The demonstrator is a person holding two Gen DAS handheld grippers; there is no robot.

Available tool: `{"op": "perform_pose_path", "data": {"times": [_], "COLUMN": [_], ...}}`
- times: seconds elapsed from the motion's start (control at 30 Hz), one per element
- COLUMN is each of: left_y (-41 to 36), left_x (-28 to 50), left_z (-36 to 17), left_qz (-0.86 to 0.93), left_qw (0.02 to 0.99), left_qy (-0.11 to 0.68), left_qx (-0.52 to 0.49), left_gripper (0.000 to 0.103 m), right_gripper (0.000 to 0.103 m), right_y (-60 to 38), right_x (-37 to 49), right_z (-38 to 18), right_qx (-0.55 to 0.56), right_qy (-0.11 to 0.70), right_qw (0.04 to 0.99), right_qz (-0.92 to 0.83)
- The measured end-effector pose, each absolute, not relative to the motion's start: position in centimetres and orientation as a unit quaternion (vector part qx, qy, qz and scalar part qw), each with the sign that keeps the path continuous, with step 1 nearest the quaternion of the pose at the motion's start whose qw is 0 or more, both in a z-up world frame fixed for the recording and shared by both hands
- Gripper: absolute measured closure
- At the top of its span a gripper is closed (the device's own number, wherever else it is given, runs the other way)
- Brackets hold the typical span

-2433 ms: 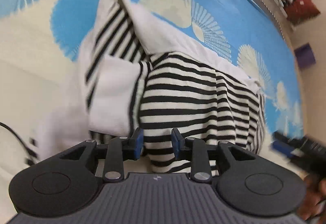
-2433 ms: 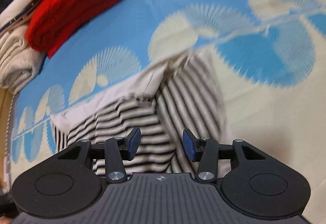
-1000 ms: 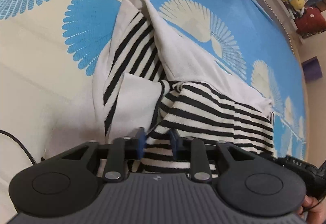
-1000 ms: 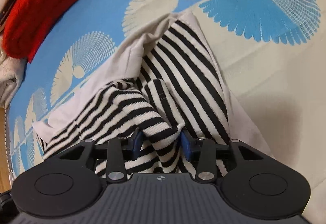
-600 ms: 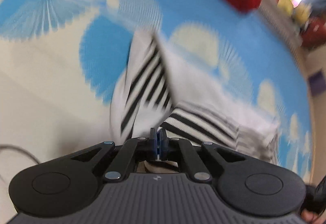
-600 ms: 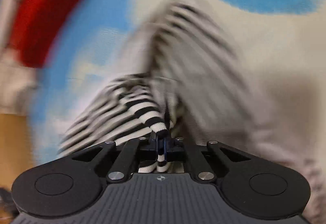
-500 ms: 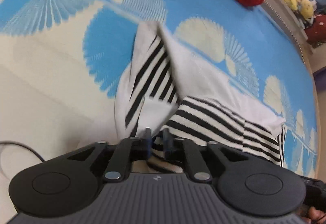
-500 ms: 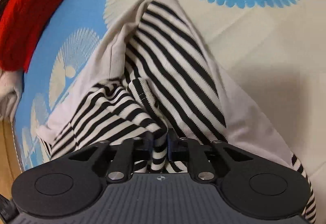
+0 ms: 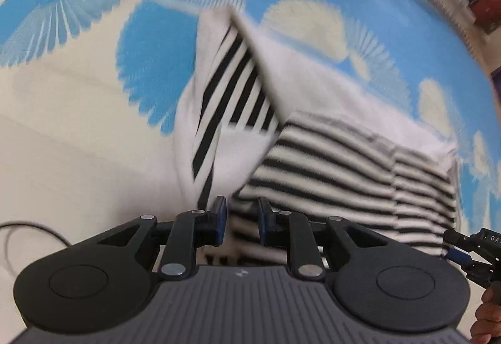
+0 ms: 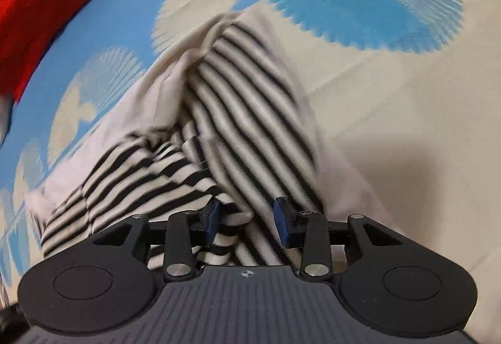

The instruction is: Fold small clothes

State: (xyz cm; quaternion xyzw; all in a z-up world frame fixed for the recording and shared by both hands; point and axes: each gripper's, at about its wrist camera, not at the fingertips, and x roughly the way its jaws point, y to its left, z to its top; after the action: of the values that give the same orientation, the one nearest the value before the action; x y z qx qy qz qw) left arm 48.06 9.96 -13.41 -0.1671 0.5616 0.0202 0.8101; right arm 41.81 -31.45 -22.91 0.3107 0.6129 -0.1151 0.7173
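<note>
Now, from the left wrist, the left gripper has just been opening its jaws; the striped garment lies between them, let go, on the bedspread middle. From the right wrist, the right gripper has likewise spread, the striped hem loose between its pads. Likely this fold is laid.

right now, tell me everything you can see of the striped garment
The striped garment is a small black-and-white knit with plain white panels, soft and rumpled. It lies partly folded on the blue and cream patterned bedcover, one flap peaked up, stripes running in different directions. The left gripper and right gripper, jaws just opening, straddle its near edge without pinching it.
</note>
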Motion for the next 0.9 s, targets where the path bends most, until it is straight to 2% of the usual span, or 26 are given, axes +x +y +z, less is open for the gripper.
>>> {"op": "perform_pose_path", "data": {"times": [0.1, 0.2, 0.27, 0.33, 0.4, 0.67, 0.73, 0.83, 0.9], "left_y": [9.7, 9.3, 8.7, 8.6, 8.6, 7.9, 7.5, 6.8, 7.1], "left_x": [47.9, 47.8, 47.8, 47.7, 47.4, 45.6, 45.3, 44.9, 44.4], "left_z": [-11.5, -11.8, -13.0, -14.2, -14.9, -12.6, -12.6, -14.6, -15.8], "left_qz": [-0.003, -0.022, -0.016, -0.001, 0.004, -0.012, -0.022, -0.023, -0.026], "left_qw": [0.835, 0.831, 0.819, 0.805, 0.801, 0.823, 0.828, 0.817, 0.807], "left_qy": [0.525, 0.532, 0.555, 0.582, 0.59, 0.56, 0.553, 0.572, 0.587], "left_qx": [-0.165, -0.164, -0.145, -0.116, -0.101, -0.089, -0.088, -0.064, -0.057], "left_gripper": [0.082, 0.082, 0.082, 0.082, 0.082, 0.082, 0.082, 0.081, 0.081], "right_gripper": [0.063, 0.062, 0.061, 0.06, 0.066, 0.06, 0.055, 0.056, 0.056], "right_y": [-30.8, -29.7, -29.3, -28.5, -27.8, -26.7, -25.9, -25.3, -25.7], "right_x": [41.9, 41.8, 42.1, 42.1, 41.9, 41.0, 40.9, 40.3, 39.8], "right_z": [-19.5, -17.6, -18.8, -21.2, -22.9, -19.2, -19.8, -22.2, -22.3], "right_qx": [0.28, 0.264, 0.295, 0.288, 0.242, 0.226, 0.226, 0.184, 0.184], "right_qy": [0.55, 0.509, 0.535, 0.596, 0.636, 0.577, 0.589, 0.642, 0.642], "right_qw": [0.781, 0.817, 0.792, 0.75, 0.733, 0.785, 0.775, 0.744, 0.744], "right_qz": [-0.096, -0.054, -0.008, 0.007, -0.019, 0.013, 0.036, 0.01, 0.003]}}
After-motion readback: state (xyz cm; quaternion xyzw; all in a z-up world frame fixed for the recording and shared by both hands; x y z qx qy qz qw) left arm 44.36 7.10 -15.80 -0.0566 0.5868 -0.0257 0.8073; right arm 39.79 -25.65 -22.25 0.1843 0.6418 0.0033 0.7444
